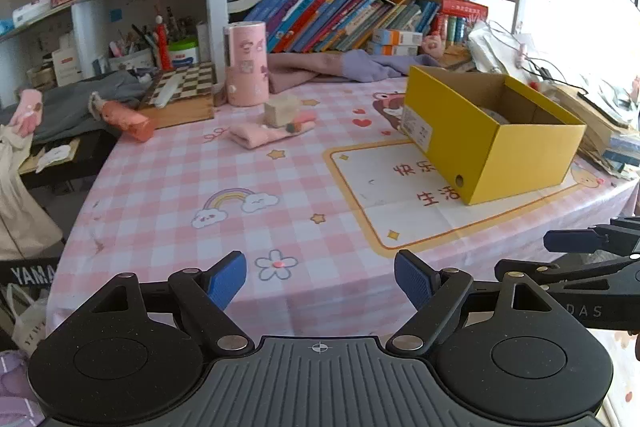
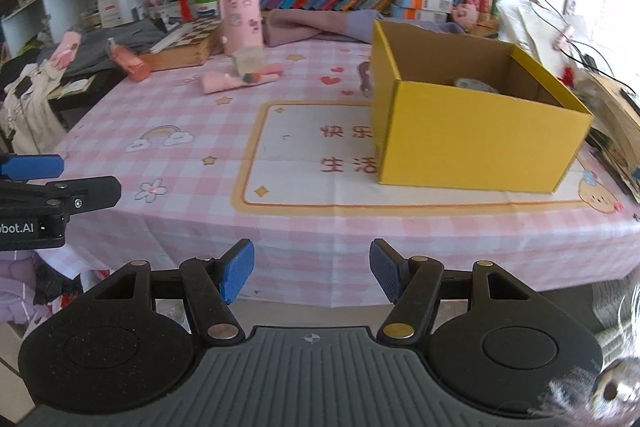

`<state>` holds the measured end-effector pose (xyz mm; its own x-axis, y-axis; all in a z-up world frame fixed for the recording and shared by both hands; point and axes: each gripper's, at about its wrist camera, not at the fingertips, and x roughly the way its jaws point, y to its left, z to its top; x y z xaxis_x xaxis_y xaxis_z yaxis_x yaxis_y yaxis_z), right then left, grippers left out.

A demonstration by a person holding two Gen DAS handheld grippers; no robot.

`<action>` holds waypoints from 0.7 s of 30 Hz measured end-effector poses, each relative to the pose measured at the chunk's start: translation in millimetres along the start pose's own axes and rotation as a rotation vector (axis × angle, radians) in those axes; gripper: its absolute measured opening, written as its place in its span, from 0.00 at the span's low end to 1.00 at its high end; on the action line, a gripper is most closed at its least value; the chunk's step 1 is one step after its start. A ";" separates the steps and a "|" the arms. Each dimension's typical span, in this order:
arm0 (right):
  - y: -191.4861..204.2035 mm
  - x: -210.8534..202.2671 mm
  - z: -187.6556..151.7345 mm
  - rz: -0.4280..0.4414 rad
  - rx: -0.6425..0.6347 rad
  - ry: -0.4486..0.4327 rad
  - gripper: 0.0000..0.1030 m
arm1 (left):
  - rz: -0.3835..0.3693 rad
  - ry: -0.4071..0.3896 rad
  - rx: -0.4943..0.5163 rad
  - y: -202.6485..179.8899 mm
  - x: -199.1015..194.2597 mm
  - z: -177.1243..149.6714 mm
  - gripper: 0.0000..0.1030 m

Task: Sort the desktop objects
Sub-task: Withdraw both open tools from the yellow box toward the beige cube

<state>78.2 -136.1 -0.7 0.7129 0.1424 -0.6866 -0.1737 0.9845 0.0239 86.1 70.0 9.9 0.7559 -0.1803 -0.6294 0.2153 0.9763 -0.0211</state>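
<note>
Now: left gripper (image 1: 320, 281) jaws apart, nothing between them, over the near edge of the table (image 1: 168, 187) | right gripper (image 2: 312, 271) jaws apart, empty, just beside it | yellow box (image 2: 472, 131) open on the table's right side | pink cylinder (image 1: 245, 63), pale block (image 1: 282, 110) and pink roll (image 1: 268, 134) at the far side.

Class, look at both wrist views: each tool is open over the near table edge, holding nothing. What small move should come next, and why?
Probably carry the left tool forward toward the folded pink cloth near the pink canister. Both tools are empty, the right tool included. The cloth lies loose on the table, outside the yellow box, which stands open and seems to hold something already.
</note>
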 end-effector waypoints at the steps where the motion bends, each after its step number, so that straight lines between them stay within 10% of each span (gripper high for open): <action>1: 3.2 1.0 1.0 0.007 -0.012 -0.002 0.60 | 0.003 -0.001 -0.004 2.0 -0.2 -0.2 0.81; 21: 43.8 12.9 24.3 0.089 -0.128 -0.027 0.59 | 0.054 -0.040 -0.073 36.4 -4.7 4.5 0.82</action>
<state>96.3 -88.7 9.2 0.7085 0.2327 -0.6662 -0.3208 0.9471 -0.0104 93.3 105.8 15.6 0.7895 -0.1301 -0.5997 0.1289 0.9906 -0.0451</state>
